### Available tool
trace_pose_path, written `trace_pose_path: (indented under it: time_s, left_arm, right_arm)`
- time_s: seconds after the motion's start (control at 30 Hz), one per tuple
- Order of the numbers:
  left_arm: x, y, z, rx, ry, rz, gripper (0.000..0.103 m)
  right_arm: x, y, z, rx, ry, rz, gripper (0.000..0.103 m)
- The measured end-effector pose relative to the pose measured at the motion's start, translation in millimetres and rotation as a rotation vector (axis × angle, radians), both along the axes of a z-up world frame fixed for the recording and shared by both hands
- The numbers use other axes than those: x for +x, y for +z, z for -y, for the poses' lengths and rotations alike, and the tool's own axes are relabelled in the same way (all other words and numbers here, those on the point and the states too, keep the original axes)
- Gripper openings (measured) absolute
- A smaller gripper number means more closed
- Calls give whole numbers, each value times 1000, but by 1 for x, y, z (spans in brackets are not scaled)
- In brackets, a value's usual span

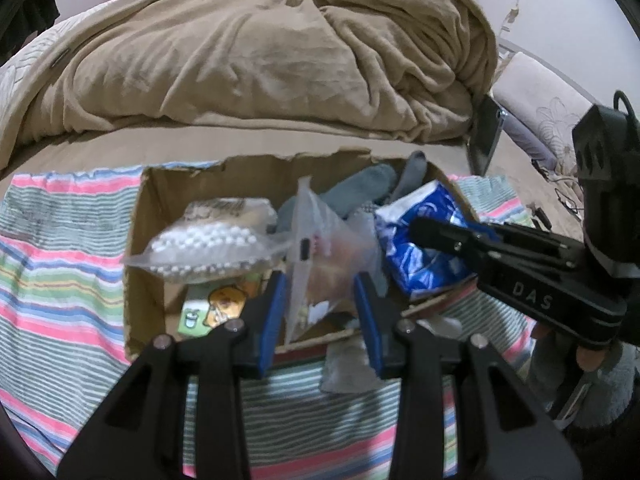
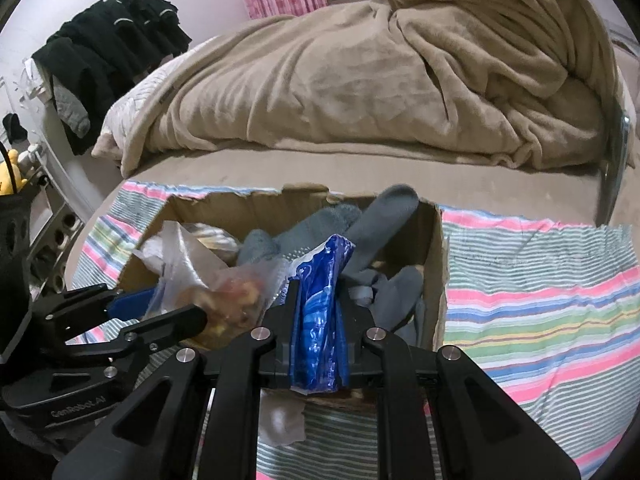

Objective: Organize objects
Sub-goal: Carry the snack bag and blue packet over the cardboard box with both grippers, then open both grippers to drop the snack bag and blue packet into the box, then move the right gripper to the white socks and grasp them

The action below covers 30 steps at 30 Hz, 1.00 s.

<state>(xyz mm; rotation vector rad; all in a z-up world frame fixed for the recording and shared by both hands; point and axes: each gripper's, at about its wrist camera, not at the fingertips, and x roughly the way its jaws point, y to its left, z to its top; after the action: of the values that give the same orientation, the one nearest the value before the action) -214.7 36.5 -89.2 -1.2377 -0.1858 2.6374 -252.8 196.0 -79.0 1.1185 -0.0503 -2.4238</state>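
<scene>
An open cardboard box (image 1: 140,240) sits on a striped cloth on the bed; it also shows in the right wrist view (image 2: 438,264). It holds grey socks (image 1: 360,188), a clear bag of white beads (image 1: 208,248) and a yellow cartoon card (image 1: 224,304). My left gripper (image 1: 320,312) is open, its blue pads either side of a clear plastic bag (image 1: 320,248) over the box's near edge. My right gripper (image 2: 318,320) is shut on a blue and white packet (image 2: 320,312), held over the box's right part; the packet also shows in the left wrist view (image 1: 424,240).
A rumpled tan blanket (image 1: 260,52) fills the bed behind the box. The striped cloth (image 2: 540,312) spreads to both sides. A grey scrap (image 1: 344,368) lies before the box. Dark clothes (image 2: 108,48) hang at the far left. A metal bed frame post (image 2: 612,160) stands at right.
</scene>
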Motion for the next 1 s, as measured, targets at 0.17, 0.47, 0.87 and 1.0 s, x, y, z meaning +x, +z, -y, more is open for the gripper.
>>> trace_pose_path:
  time_s: [0.17,0.47,0.87,1.0]
  left_arm:
    - [2,2,1,-14,13,2,39]
    - [18,16,4,-17,38,-13,54]
    - [51,39,13,-21,61,-51,55]
    - [65,43,17,-25,67,-57,55]
  right_arm:
    - [2,0,-1,17,-13,-1,19]
    - [15,10,-4,32,-44,-28,46]
    - [45,33,-3,40,-50,-71,59]
    - [57,40,-3,41,-51,-81,60]
